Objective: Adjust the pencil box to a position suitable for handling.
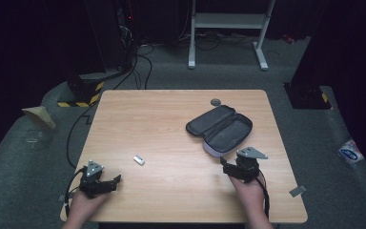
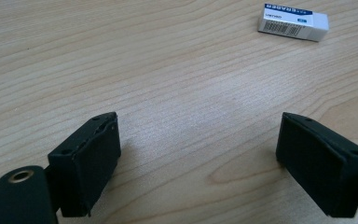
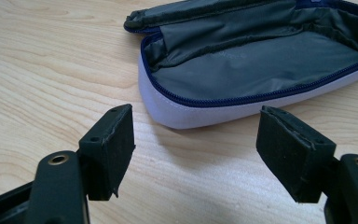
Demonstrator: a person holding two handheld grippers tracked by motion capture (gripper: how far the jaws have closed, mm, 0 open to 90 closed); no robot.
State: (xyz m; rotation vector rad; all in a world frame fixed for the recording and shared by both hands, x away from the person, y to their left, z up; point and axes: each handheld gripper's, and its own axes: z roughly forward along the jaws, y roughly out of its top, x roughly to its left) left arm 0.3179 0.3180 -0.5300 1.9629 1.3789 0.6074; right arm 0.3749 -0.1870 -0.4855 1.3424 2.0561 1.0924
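An open zip pouch [image 3: 256, 65] lies just ahead of the right gripper [image 3: 196, 154], whose fingers [image 3: 112, 149] stand apart with nothing but bare table [image 3: 37, 70] between them; the near end of the pouch sits a little beyond the fingertips, not touching them. In the high view the right gripper [image 1: 228, 168] rests just short of the pouch [image 1: 220, 128], while the left gripper [image 1: 113, 182], fingers likewise spread and empty, waits well apart from it.

A small boxed eraser [image 2: 292, 21], white card with a blue band and a barcode, lies ahead of the left gripper's fingers [image 2: 91, 163] and off to their right; from above the eraser [image 1: 138, 160] sits between the two hands.

The risks appear plain. The pouch is soft: pale fabric outside, limp grey lining, a dark blue zip along a curved rim. A pinch on that rim would likely fold or drag it across the smooth wood-grain table rather than hold it steady, and the flap could flop shut. The eraser is light, hard-edged and slick, so an off-centre squeeze may skid or spin it away.
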